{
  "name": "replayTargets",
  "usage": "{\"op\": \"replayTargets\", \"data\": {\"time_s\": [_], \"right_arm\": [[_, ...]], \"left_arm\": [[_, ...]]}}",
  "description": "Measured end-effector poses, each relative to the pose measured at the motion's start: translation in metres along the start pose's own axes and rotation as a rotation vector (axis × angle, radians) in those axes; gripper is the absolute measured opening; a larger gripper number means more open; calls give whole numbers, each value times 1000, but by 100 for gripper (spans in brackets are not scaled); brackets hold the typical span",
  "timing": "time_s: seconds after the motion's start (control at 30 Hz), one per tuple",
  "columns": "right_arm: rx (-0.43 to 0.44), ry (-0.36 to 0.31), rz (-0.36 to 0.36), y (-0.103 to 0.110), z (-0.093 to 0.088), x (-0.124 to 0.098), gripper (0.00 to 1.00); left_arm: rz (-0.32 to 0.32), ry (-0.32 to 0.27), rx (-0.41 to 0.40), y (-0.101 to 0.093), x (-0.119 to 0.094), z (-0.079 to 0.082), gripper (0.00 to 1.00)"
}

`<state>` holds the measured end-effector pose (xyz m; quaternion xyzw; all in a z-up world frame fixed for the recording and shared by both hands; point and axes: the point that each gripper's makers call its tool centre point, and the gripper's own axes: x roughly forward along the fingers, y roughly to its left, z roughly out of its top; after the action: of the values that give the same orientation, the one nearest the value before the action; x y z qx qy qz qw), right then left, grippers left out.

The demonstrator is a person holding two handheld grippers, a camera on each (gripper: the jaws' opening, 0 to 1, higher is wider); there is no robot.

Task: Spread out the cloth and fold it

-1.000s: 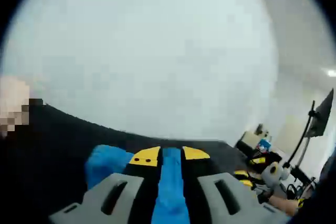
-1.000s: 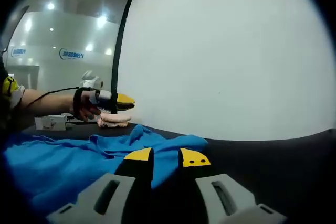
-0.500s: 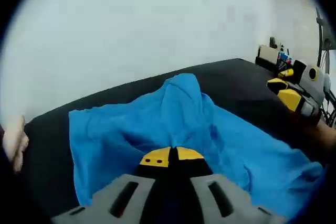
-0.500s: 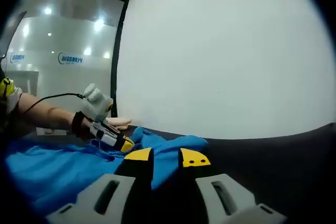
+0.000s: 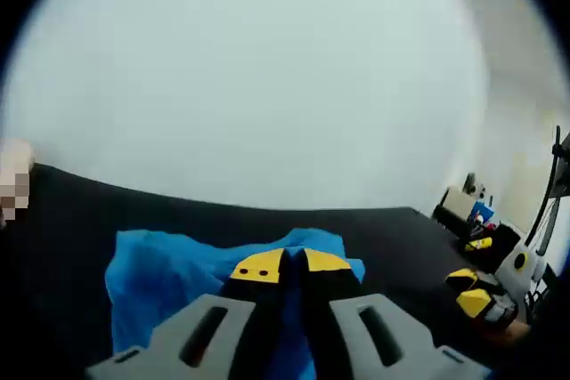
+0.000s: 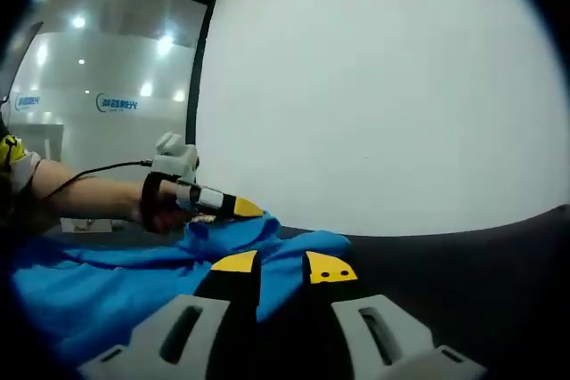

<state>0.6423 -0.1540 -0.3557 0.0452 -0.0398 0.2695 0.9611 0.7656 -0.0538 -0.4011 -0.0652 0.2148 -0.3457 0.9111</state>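
A blue cloth (image 6: 98, 291) lies rumpled on the black table (image 6: 463, 282). My right gripper (image 6: 282, 267) sits low at the cloth's near corner, with a fold of cloth filling the narrow gap between its jaws. My left gripper (image 6: 240, 208) comes in from the left, held by a hand, and a peak of cloth rises to its yellow tip. In the left gripper view my left gripper (image 5: 291, 264) has its tips almost touching, pinching the blue cloth (image 5: 156, 264). The right gripper (image 5: 476, 300) shows small at the far right.
A white wall (image 5: 267, 86) stands behind the black table (image 5: 71, 220). A glass partition with a logo (image 6: 116, 104) is at the left. The person's forearm (image 6: 89, 195) reaches over the cloth. A monitor on a stand (image 5: 557, 193) and small desk items (image 5: 472, 211) are at the right.
The left gripper dropped onto the cloth half a second ago and has come up, lifting a peak of cloth. Its view swung from looking down to level. The right gripper stayed put.
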Motion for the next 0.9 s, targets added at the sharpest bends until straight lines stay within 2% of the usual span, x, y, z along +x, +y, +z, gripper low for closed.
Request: {"op": "replayTargets", "data": {"time_s": [0.03,0.07,0.17,0.23,0.3,0.37,0.4,0.43,0.47,0.5,0.53,0.57,0.6,0.63,0.67,0.7,0.77,0.83,0.87,0.9], "right_arm": [[0,0,2,0,0,0,17],[-2,0,3,1,0,0,17],[-4,-2,7,1,0,0,17],[-5,1,3,0,0,0,18],[-12,2,5,1,-1,0,18],[-21,5,8,2,-1,0,18],[-25,7,7,2,-2,0,18],[-31,12,5,1,-3,0,19],[-36,15,5,2,-3,0,21],[-45,18,8,3,-4,0,21],[-54,22,9,4,-5,1,22],[-77,30,14,6,-6,2,22],[-83,33,17,7,-7,2,23],[-96,42,25,11,-8,3,25],[-147,60,52,16,-10,4,28],[-193,86,83,26,-11,3,29],[-242,112,96,38,-4,1,28],[-260,99,104,52,9,4,28],[-285,136,138,60,7,3,28],[-277,213,177,71,-1,-2,29]], "left_arm": [[0,33,27,-1,2,-12,14],[-30,60,4,-8,1,-24,16],[-55,-23,-22,-12,-20,-5,24],[-58,-40,-49,-9,-47,9,23],[-62,-48,-45,-9,-74,15,23],[-77,-24,9,-10,-112,4,23],[-92,10,33,-10,-136,-12,23],[-93,20,31,-10,-151,-23,23],[-90,43,42,-8,-172,-42,23],[-78,65,62,-6,-187,-56,22],[-60,74,78,7,-198,-67,22],[-55,90,88,8,-211,-79,21],[-66,92,83,4,-222,-87,21],[-102,113,18,4,-232,-94,21],[-124,117,-6,-2,-241,-99,21],[-137,90,-33,-6,-248,-94,21],[-158,36,35,-18,-257,-87,21],[-163,38,122,-24,-255,-85,21],[-161,44,136,-25,-254,-86,21],[-194,53,143,-36,-250,-88,21]]}}
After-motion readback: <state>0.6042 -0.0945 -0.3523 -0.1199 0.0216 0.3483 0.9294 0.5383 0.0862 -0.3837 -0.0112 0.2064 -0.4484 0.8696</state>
